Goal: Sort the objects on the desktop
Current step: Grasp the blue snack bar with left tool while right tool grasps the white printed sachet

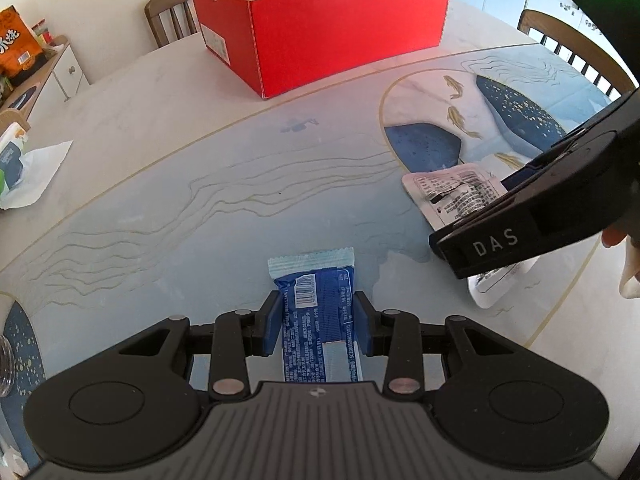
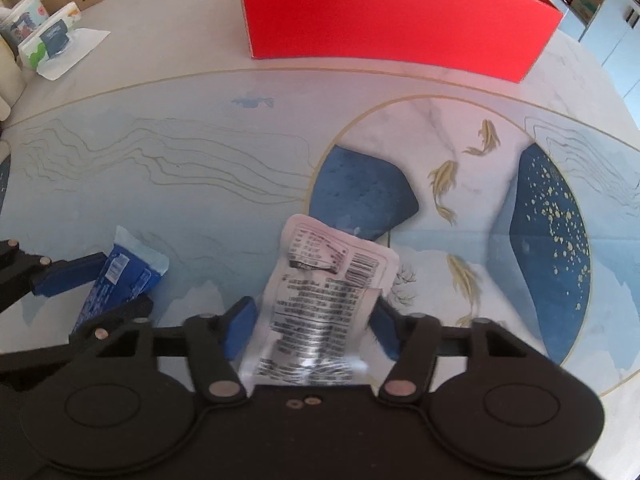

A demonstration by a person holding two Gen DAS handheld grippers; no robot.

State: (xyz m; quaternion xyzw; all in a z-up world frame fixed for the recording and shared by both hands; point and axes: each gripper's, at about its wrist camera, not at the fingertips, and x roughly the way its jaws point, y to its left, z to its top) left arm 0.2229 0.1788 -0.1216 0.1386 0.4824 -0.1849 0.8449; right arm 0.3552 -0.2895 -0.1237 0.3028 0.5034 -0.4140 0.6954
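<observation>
The left hand-held gripper [image 1: 318, 322] is holding a blue plastic snack wrapper with a pale crimped end and a white barcode [image 1: 316, 312]; its blue pads [image 1: 271, 322] are pressing against both long sides of the wrapper, which is lying lengthwise between them and pointing forward over the counter [image 1: 168, 184], a pale marble-look top printed with blue shapes, thin gold wave lines and gold fish. In the right wrist view the same blue wrapper [image 2: 120, 276] is showing at the left, clamped by the left hand-held gripper [image 2: 104, 280].

The right hand-held gripper [image 2: 314, 328] is gripping a white rectangular foil sachet printed with black text and a barcode [image 2: 324, 292]. The sachet is sitting between the blue pads [image 2: 240, 326], its far end curling upward and reaching forward over a dark blue patch of the counter [image 2: 200, 92] print. In the left wrist view the right hand-held gripper [image 1: 532, 216] is appearing at the right edge with the white sachet [image 1: 456, 192] sticking out on both sides of it. The two packets are lying near each other but apart.

An open red cardboard box with a white interior [image 1: 320, 28] is standing at the far side of the counter, well apart from both packets; in the right wrist view only its red front wall [image 2: 400, 20] is showing. A white sheet of tissue with a soft pack on it [image 1: 32, 172] is lying at the left edge.
</observation>
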